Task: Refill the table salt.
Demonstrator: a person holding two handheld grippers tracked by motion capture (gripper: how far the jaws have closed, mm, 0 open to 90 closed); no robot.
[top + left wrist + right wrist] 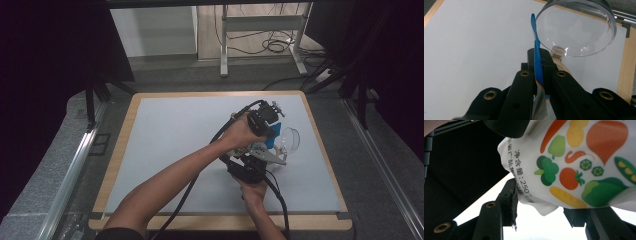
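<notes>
Pouch (574,157) printed with vegetables hangs in mid-air between two hand-held grippers, just above the right half of a pale grey worktop (175,140) with a wooden rim. That worktop is the biggest thing here, with broad bare room to the left and toward the person. The wooden rim lies near on the right.

Next in size is a clear plastic bowl (579,27), which stands just beyond the pouch on the worktop. Seen along the left gripper, it tips its open mouth toward the pouch's blue top edge (537,57). The bowl looks light and easily knocked. Any swing to the right has to allow for it.

The pouch itself reads as a soft, crinkly film pack, light, slick and liable to sag or fold. Its flat sealed edges seem the surest places to take hold.

The left gripper (539,60), on an arm crossing over from the left, has its fingers clenched tight on that blue top seal. The right gripper (544,205) comes from below. Its fingers stand partly closed around the pouch's lower body, and one pad presses the crimped side seam, so it appears to be grasping it.
</notes>
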